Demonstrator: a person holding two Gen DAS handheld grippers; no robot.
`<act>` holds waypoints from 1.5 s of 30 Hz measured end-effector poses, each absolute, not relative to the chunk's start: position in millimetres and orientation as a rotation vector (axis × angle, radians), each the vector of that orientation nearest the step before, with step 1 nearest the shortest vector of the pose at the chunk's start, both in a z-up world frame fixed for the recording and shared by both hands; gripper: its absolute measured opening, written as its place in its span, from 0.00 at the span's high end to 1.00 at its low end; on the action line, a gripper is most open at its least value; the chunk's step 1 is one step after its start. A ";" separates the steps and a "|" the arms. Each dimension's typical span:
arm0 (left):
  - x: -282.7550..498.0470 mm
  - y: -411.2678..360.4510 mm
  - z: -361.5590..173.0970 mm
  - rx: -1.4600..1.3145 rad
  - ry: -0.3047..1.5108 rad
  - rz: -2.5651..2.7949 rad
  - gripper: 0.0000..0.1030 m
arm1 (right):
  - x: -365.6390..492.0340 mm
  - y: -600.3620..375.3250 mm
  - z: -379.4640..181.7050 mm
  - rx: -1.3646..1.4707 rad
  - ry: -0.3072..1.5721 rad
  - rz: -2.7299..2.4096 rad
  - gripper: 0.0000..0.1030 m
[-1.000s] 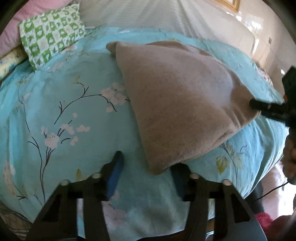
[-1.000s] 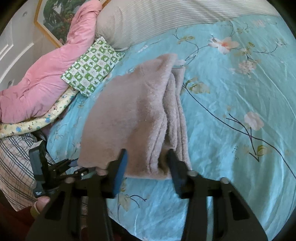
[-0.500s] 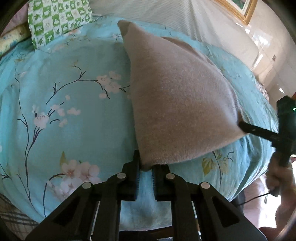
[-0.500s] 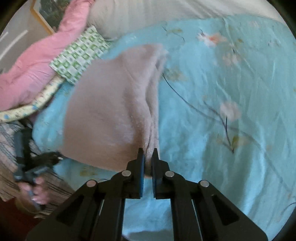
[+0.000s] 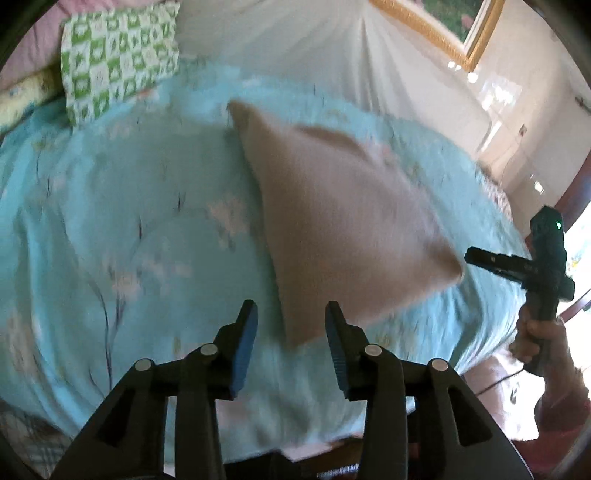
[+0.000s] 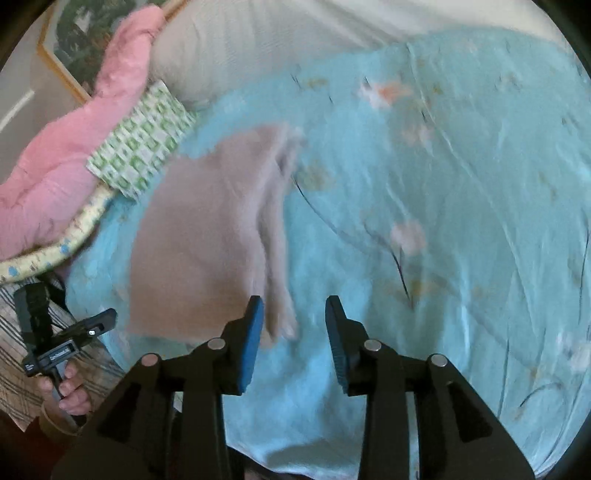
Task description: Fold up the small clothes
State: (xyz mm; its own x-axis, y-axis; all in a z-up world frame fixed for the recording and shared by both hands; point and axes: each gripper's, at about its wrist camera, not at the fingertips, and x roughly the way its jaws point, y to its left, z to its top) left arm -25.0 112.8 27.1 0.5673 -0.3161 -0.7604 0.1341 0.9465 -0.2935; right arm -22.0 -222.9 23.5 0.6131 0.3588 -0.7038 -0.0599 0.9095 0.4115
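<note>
Both grippers hang over the bed and point down at a slant. Left gripper (image 5: 290, 328) has its blue pads apart. They have just been opening, and the near corner of the cloth lies below the gap with no pad pressing it. Right gripper (image 6: 294, 325) also has its pads apart after opening just now. The cloth's folded edge shows in the gap next to its left pad, but I cannot tell if it touches. In the left camera view a hand (image 5: 535, 338) holds the right gripper's handle out at the right side. In the right camera view another hand (image 6: 72, 391) holds the left gripper's handle low at the left.

The brown-grey cloth (image 5: 343, 229) is soft and fuzzy. It is folded into a flat piece with layers showing along one side. It lies on the bed, between the two grippers.

The blue bedspread (image 6: 461, 206) has flowers and thin dark branches on it. A green checked pillow (image 5: 118, 55) sits near the head of the bed. A pink blanket (image 6: 85, 133) is bunched up next to it. A picture in a gold frame (image 5: 454, 33) hangs on the wall. Both views are a bit blurry.
</note>
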 end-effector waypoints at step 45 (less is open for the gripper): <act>223.8 136.5 -7.4 -0.322 1.016 -0.148 0.61 | 33.2 -168.7 19.8 0.357 0.920 0.392 0.96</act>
